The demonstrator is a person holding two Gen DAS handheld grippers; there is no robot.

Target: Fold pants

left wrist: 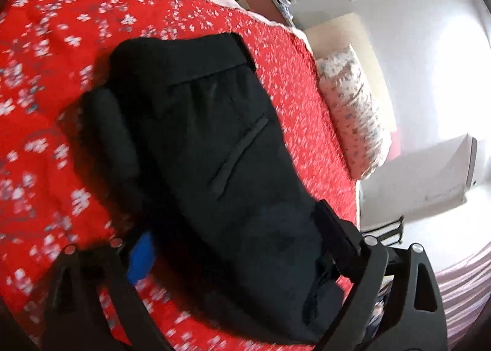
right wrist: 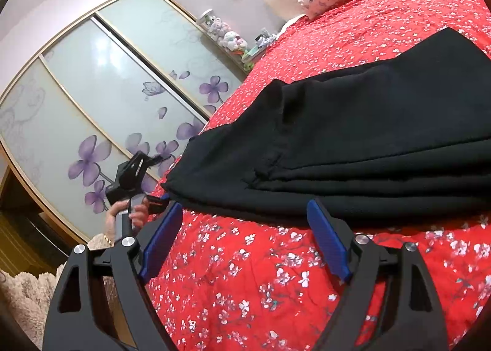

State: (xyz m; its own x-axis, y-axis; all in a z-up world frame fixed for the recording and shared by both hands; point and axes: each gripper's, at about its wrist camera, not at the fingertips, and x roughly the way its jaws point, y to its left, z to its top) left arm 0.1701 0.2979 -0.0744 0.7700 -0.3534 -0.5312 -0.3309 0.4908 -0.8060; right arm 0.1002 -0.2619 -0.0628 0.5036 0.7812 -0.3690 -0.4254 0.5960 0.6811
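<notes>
One pair of black pants (right wrist: pixel 368 142), folded in layers, lies mid-frame on my red floral bedspread (right wrist: pixel 276 283). My right tongs (right wrist: pixel 245 246) gape empty below it. My left tongs (left wrist: pixel 236 246) straddle the pants, spread wide. One pillow (left wrist: pixel 353 111) at right.

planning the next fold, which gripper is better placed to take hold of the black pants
Left, probably. The left gripper already has the end of the black pants between its open jaws. The right gripper is open over bare red bedspread, short of the folded edge.
</notes>
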